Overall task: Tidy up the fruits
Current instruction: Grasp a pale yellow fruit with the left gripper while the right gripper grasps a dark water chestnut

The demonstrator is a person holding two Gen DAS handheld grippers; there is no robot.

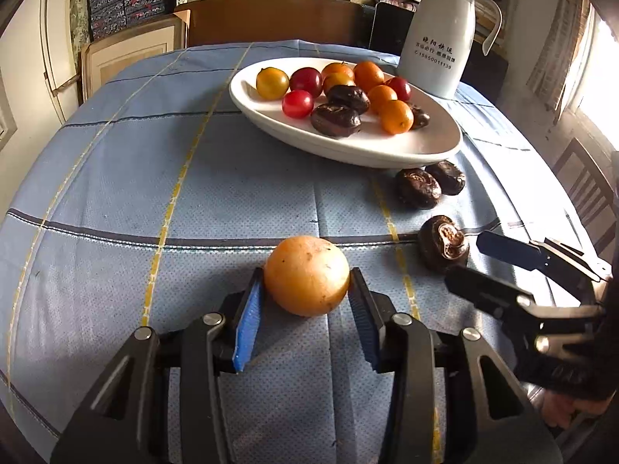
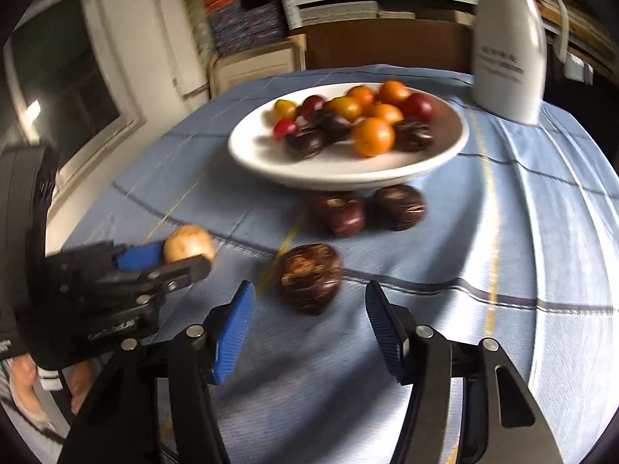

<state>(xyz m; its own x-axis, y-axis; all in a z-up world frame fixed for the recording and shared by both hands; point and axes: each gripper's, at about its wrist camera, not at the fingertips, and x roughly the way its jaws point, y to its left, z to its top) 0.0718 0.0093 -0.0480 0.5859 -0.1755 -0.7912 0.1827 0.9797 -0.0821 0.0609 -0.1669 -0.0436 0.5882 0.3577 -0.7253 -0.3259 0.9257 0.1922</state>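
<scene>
Pale orange fruit (image 1: 306, 275) lying low centre of left view, on blue cloth (image 1: 116, 193), left gripper (image 1: 305, 297) clamping it between both pads. Dark fruit (image 2: 310, 277) sitting just ahead of right gripper (image 2: 309, 309), between its parted, non-touching fingers, roundish, no clear long axis. White dish (image 2: 271, 162) waiting beyond, upper centre.

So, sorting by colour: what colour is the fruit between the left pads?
Pale orange fruit, clearest in left wrist view.
</scene>
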